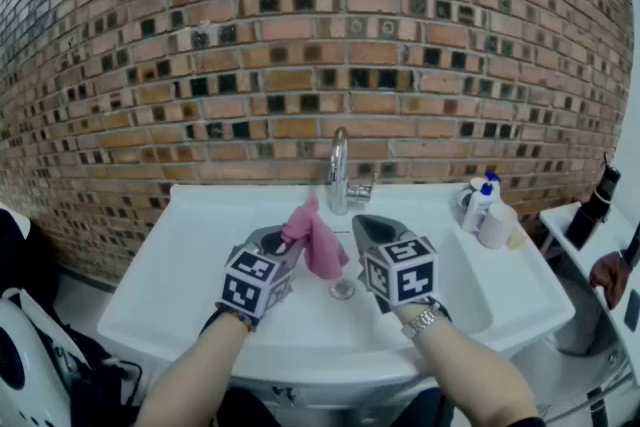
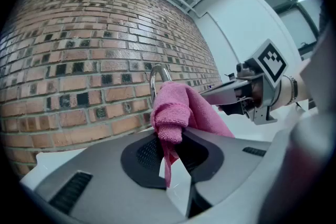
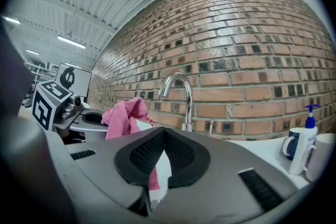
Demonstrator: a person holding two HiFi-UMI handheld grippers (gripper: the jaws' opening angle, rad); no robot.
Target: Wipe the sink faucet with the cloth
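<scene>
The left tool (image 1: 287, 243) pinches the pink cloth (image 1: 320, 250) tight and the right tool (image 1: 366, 227) is closed and empty, so lift the cloth and rub the faucet (image 1: 339, 165) gently.

White sink (image 1: 200, 245) carries bottle (image 1: 479, 208), mug (image 1: 497, 226).

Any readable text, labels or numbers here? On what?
No legible text anywhere.
Markers on left cube and right cube: black-and-white square patterns only, no letters.
Pump bottle: label too small to read.
Wall board: dark logo, blurred, unreadable.
</scene>
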